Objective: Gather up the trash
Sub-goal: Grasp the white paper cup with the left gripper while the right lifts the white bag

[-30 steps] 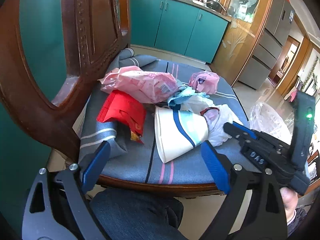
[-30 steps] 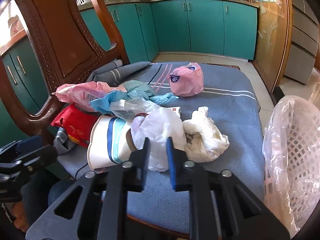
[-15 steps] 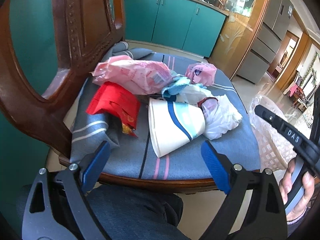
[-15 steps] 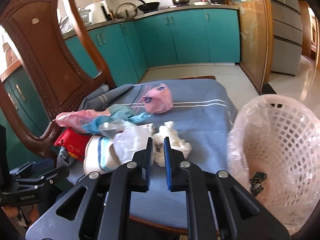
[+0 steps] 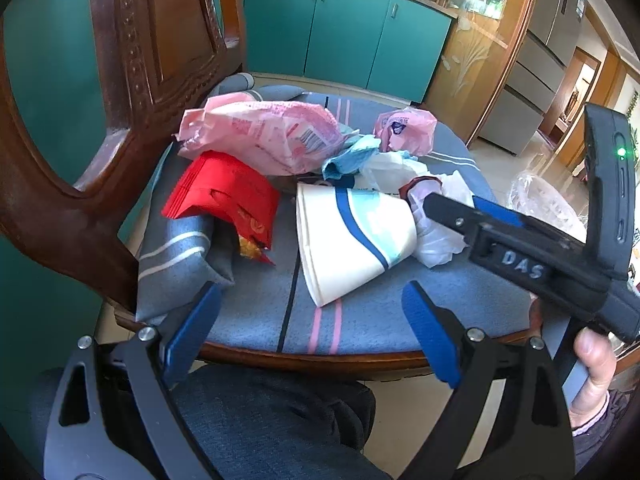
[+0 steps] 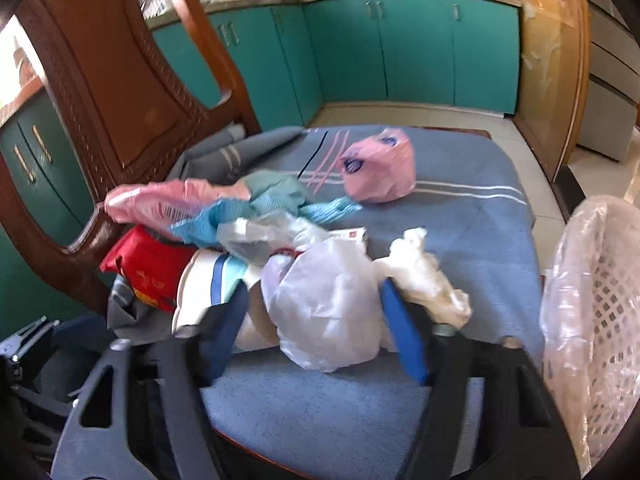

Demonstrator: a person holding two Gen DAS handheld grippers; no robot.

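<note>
Both grippers are spread wide: the left gripper (image 5: 312, 324) hovers at the seat's front edge, the right gripper (image 6: 320, 328) reaches in from its right side.

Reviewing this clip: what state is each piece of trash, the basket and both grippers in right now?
Left gripper: open, empty.
Right gripper: open around white plastic bag.
Paper cup: on its side.
Red packet: torn open.
Pink bag: bunched, apart from pile.
Basket: lined with plastic.
</note>
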